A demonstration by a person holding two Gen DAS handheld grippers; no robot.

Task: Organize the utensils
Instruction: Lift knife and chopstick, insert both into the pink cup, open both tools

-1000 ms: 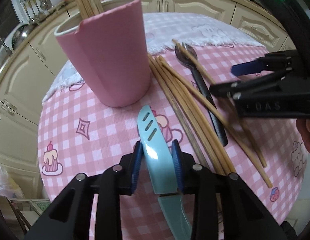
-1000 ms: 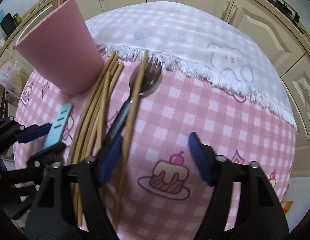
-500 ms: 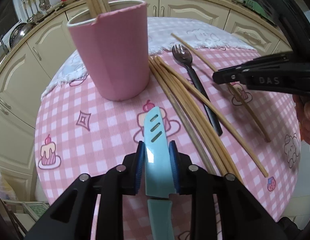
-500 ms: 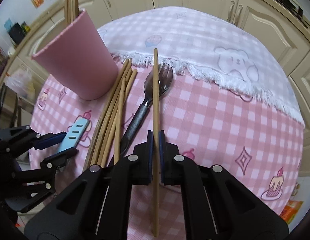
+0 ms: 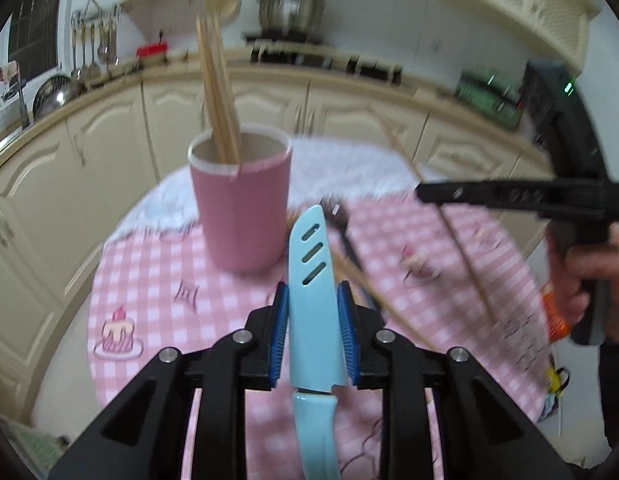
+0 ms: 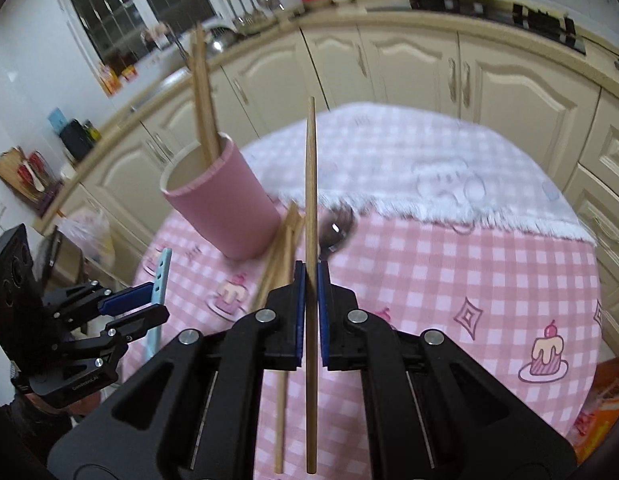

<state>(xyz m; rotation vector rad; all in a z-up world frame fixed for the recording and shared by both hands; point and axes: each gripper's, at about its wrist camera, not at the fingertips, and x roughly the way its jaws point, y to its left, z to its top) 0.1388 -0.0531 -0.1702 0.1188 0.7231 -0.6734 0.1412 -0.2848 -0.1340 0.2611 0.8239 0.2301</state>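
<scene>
My left gripper point(image 5: 312, 300) is shut on a light blue sheathed knife point(image 5: 310, 264), held above the pink checked table point(image 5: 149, 280), tip toward the pink cup point(image 5: 241, 204). The cup holds several wooden chopsticks point(image 5: 215, 92). My right gripper point(image 6: 310, 276) is shut on a single wooden chopstick point(image 6: 310, 200), lifted above the table, right of the cup point(image 6: 221, 204). More chopsticks point(image 6: 281, 240) and a black-handled fork point(image 6: 335, 226) lie on the table beside the cup. The right gripper point(image 5: 425, 192) shows in the left wrist view, the left gripper point(image 6: 149, 300) in the right wrist view.
A white fringed cloth point(image 6: 429, 176) covers the table's far half. Cream kitchen cabinets point(image 6: 409, 68) curve around behind the table. An orange packet point(image 5: 553, 312) lies past the table's right edge.
Both grippers have lifted up from the table with their loads. The right gripper closed on the chopstick a second ago and raised it. The views now look level across the kitchen.
</scene>
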